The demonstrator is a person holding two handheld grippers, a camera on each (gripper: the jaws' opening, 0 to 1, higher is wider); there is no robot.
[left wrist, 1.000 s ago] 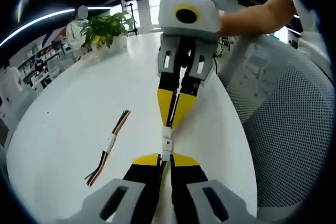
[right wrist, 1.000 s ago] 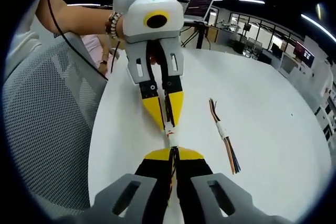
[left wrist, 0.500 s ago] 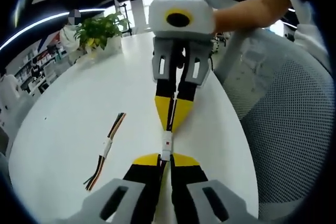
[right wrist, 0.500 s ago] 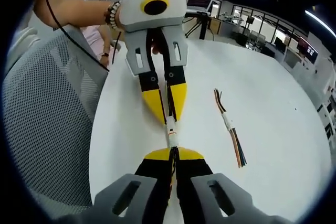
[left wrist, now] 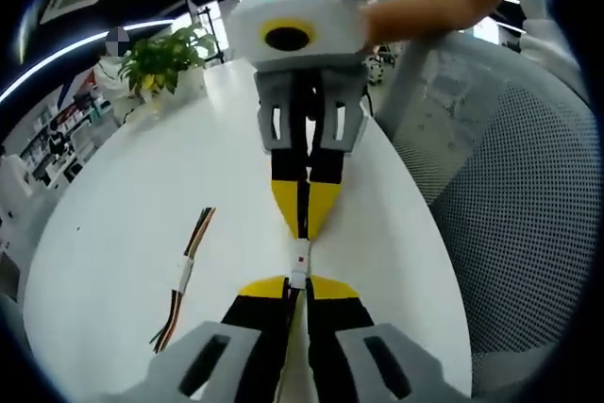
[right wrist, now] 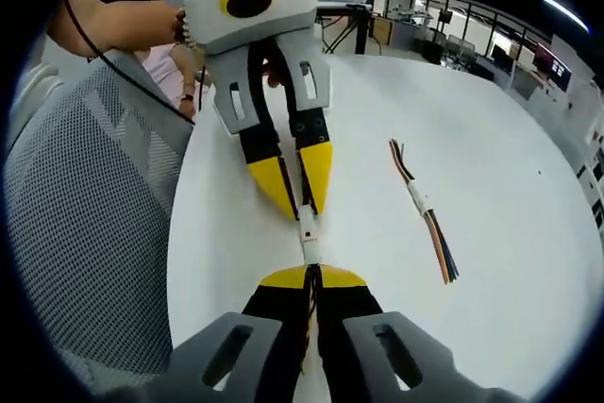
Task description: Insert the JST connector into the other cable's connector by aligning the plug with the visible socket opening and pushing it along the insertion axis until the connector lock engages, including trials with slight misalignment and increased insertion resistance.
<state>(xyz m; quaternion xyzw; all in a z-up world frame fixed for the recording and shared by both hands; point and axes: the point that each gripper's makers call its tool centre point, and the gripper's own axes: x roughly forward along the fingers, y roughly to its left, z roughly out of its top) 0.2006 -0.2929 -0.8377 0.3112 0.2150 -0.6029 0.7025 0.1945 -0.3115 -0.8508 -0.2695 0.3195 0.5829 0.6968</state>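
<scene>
Just above the round white table [left wrist: 113, 233], my left gripper [left wrist: 296, 282] was clamped tight on a white JST connector [left wrist: 298, 261], and my right gripper [right wrist: 309, 274] pinched its mating connector [right wrist: 308, 229]; the two met tip to tip between the yellow jaws. A spare cable [left wrist: 184, 276] lay at nine o'clock, a potted plant [left wrist: 160, 54] at eleven

Lighting: bright, even, from ceiling light strips [left wrist: 57, 49] arcing across upper frame | Glare: white table [right wrist: 528, 139] nearly washed out | Shadows: faint, soft | Distortion: strong fisheye bending at edges | Focus: centre sharp, background slightly soft
</scene>
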